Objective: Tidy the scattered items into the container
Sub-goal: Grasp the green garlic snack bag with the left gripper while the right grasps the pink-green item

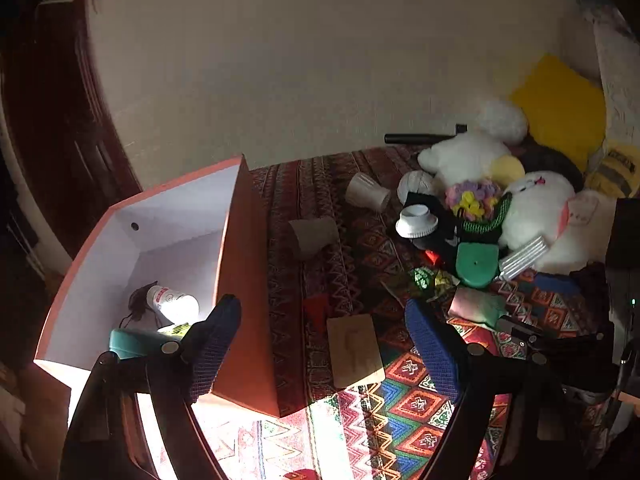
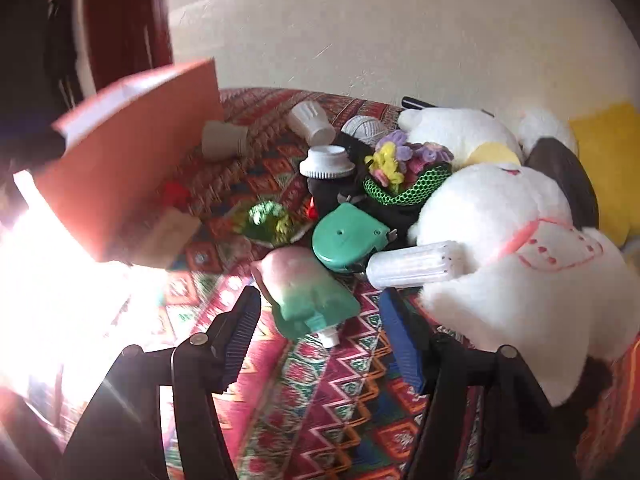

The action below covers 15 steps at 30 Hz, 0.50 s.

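The orange box, white inside, stands at the left end of a surface spread with a patterned cloth, its open top tilted toward the left wrist camera so things can be dropped in from above; a white bottle and a teal object already lie on its floor. The left gripper hangs just beside the box's near corner with its fingers spread wide and nothing between them, one finger over the box opening and the other over the cloth, which suggests it is free for the next pick. A flat wooden card lies on the cloth between them, near the box wall. The rest of the clutter sits well apart to the right: two tipped paper cups, a white screw lid, a green tape dispenser, a ribbed white tube and plush toys heaped against the wall. The right gripper points down at a pink-and-green spout pouch lying flat with its cap toward the camera; its fingers stand partly open on either side of the pouch's lower end and do not press on it, so it probably means to grasp that next. Most items are still outside the box.
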Tool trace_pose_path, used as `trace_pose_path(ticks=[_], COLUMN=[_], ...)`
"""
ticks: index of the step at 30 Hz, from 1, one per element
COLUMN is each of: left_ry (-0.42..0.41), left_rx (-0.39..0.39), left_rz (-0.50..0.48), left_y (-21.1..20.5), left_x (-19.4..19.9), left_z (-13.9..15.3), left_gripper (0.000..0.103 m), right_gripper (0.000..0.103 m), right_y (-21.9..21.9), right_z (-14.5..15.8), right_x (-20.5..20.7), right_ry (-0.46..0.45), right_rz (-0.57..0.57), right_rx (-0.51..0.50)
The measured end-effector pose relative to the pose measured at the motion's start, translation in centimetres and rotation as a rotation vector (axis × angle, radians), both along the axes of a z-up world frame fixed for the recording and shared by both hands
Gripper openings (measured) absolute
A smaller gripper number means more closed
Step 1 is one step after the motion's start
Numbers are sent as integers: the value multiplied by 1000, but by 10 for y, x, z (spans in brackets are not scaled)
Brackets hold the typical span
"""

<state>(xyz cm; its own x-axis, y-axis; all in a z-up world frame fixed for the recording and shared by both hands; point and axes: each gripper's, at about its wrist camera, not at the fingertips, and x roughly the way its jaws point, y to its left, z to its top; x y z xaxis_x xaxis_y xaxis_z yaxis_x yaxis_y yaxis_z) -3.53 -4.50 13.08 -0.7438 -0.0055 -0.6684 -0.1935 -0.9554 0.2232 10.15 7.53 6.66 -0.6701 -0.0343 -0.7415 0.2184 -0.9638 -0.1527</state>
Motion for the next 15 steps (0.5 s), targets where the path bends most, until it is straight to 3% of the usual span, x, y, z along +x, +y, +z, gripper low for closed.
trace_pose_path(ticks=[3, 5, 6, 8, 12, 15], left_ry=[-50, -67, -67, -81, -125, -55], left_rx=[-85, -101, -113, -145, -243, -334], left_rz=[0, -7, -19, -50, -113, -126], left_y=[22, 29, 33, 43, 74, 99], left_x=[-15, -23, -27, -35, -50, -57], left_z=[-25, -36, -42, -56, -96, -108], left_gripper=[84, 84, 84, 84, 84, 84], right_gripper=[61, 51, 30, 15, 11, 11], right_y=[-18, -18, -15, -1, 40, 64], right_z=[-34, -40, -39, -24, 15, 41], right_x=[-12, -22, -28, -38, -41, -35], right_ry=[-20, -17, -29, -32, -34, 8], right_rz=[71, 83, 86, 45, 6, -1], right_rx=[171, 178, 145, 58, -221, -353])
